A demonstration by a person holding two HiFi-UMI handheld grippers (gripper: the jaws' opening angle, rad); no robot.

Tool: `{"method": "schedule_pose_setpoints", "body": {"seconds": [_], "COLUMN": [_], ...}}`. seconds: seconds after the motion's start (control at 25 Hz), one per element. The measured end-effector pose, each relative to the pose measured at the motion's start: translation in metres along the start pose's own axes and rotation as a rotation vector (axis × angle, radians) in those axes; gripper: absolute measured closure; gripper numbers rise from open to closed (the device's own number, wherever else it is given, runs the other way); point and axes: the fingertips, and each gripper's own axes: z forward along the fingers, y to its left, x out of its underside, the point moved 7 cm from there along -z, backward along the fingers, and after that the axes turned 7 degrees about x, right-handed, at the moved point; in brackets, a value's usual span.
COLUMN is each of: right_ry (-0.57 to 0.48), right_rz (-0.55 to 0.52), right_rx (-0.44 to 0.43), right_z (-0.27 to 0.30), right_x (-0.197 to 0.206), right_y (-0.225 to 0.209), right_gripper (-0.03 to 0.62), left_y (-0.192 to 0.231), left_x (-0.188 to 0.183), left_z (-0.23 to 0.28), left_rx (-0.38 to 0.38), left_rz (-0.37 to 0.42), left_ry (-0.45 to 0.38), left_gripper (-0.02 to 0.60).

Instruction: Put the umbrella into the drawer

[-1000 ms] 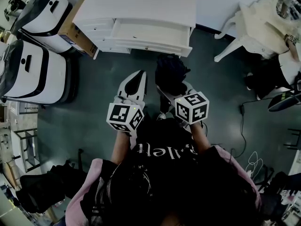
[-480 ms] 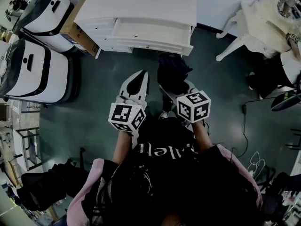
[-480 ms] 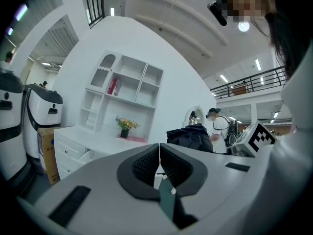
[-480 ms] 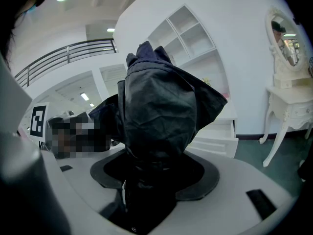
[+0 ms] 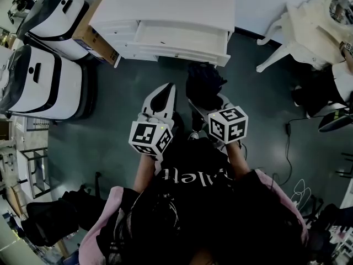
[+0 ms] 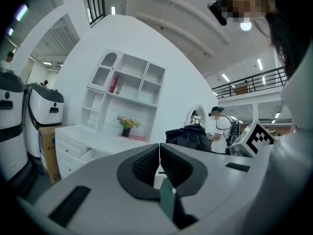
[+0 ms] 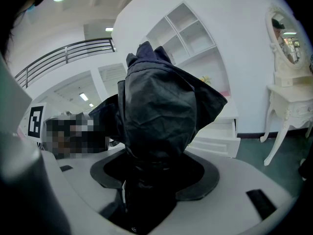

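Before the open drawer (image 5: 182,40) at 12 o'clock, right gripper (image 5: 205,105) pinching a black umbrella (image 5: 203,83), left gripper (image 5: 163,93) pressed together, empty.

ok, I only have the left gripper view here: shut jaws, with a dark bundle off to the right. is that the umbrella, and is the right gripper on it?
Observer: Yes. In the right gripper view the right gripper is shut on the umbrella, whose folded black fabric sticks up out of the jaws.
Operator: drawer open?
Observer: Head view shows the drawer of the white dresser pulled out, ahead of both grippers.
Operator: umbrella over it yet?
Observer: No. In the head view it is over the dark floor, short of the drawer front, with the left gripper beside it and apart from it.
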Motion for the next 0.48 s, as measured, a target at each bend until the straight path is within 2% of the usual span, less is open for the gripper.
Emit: {"method": "schedule_pose_setpoints", "body": {"seconds": [0.28, 0.48], "right_ry": [0.024, 0.038], "right_rz": [0.020, 0.039], "right_rx": [0.025, 0.056], "right_z": [0.037, 0.083], "right_x": [-0.013, -0.042], "right_y": [-0.014, -0.030], "right_gripper": [0.310, 0.310], "left_y": [0.037, 0.083], "left_x": [0.004, -0.003], "left_z": [0.030, 0.070], "left_rx": [0.023, 0.050], "left_rz": [-0.015, -0.011], "left_ry": [0.021, 0.041], "left_gripper": [0.565, 0.565]}}
